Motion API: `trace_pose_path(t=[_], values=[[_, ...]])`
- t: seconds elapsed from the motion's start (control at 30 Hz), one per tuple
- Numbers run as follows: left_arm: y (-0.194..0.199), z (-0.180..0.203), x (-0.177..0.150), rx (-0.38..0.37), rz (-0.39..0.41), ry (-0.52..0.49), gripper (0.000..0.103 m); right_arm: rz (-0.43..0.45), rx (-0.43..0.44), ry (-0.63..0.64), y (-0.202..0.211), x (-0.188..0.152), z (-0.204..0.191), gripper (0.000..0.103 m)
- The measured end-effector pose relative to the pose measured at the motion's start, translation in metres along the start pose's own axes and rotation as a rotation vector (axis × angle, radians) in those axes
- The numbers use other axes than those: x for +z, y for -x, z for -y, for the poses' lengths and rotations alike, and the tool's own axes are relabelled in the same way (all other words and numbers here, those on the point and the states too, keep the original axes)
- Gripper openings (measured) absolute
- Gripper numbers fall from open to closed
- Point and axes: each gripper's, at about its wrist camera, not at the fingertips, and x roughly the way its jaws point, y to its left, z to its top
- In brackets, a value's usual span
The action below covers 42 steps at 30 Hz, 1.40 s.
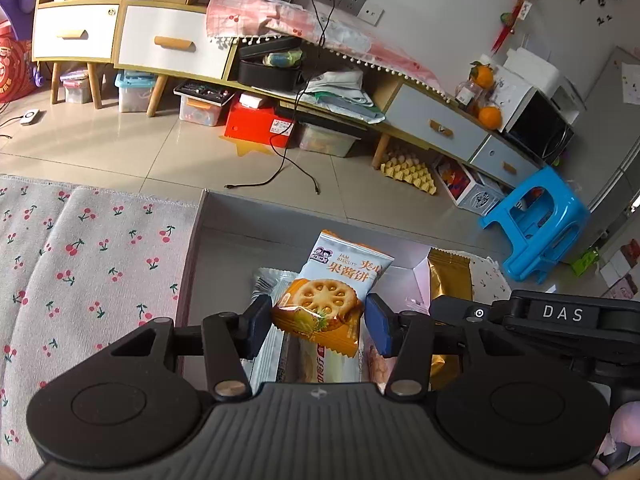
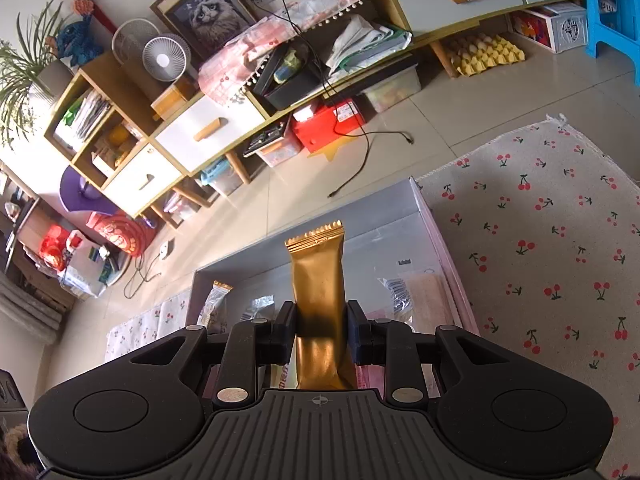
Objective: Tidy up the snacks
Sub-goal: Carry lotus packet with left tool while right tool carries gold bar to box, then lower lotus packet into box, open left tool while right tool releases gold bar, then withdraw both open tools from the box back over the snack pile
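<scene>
Over an open box (image 1: 208,216) holding several snacks, the left gripper (image 1: 318,326) clamps a biscuit pack (image 1: 320,304) and the right gripper (image 2: 318,332) pinches a gold bar (image 2: 318,280), neither placed yet.

Grey box (image 1: 224,240) open on top; far floor bare, snack packets (image 1: 272,344) crowd near end

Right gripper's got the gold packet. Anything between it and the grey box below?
Nothing visible. The right gripper holds the gold packet above the grey box; the floor ahead looks bare, with wrapped snacks lying to either side. Beneath the packet is hidden.
</scene>
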Motion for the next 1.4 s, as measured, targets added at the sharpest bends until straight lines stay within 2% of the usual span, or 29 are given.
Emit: trace_pose_path(t=[0.2, 0.37, 0.47, 0.53, 0.63, 0.87, 0.97, 1.07, 1.2, 1.4], values=[[-0.015, 0.0, 0.003, 0.076, 0.001, -0.042, 0.047, -0.021, -0.034, 0.006, -0.022, 0.008, 0.006, 0.026], [-0.019, 0.006, 0.001, 0.032, -0.02, -0.057, 0.048, -0.019, -0.033, 0.005, -0.031, 0.01, 0.009, 0.026], [-0.019, 0.009, 0.0, 0.013, -0.021, -0.071, 0.052, -0.005, -0.035, -0.017, -0.03, 0.01, 0.011, 0.029], [-0.018, 0.01, -0.001, 0.014, -0.02, -0.078, 0.058, -0.01, -0.035, -0.029, -0.029, 0.011, 0.014, 0.031], [-0.015, 0.01, -0.002, 0.025, -0.025, -0.081, 0.059, -0.011, -0.05, -0.025, -0.025, 0.011, 0.014, 0.038], [0.006, 0.014, -0.004, 0.041, -0.027, -0.081, 0.067, -0.022, -0.061, -0.016, -0.008, 0.008, 0.012, 0.04], [0.018, 0.016, -0.006, 0.053, -0.03, -0.094, 0.07, -0.009, -0.063, -0.013, 0.007, 0.005, 0.008, 0.054], [0.031, 0.018, -0.01, 0.061, -0.034, -0.1, 0.074, -0.002, -0.05, 0.003, 0.022, 0.001, 0.003, 0.056], [0.045, 0.022, -0.016, 0.061, -0.045, -0.107, 0.078, -0.007, -0.046, 0.035, 0.042, -0.008, -0.009, 0.065], [0.068, 0.026, -0.029, 0.058, -0.048, -0.125, 0.086, -0.03, -0.028, 0.084, 0.066, -0.028, -0.024, 0.074]])
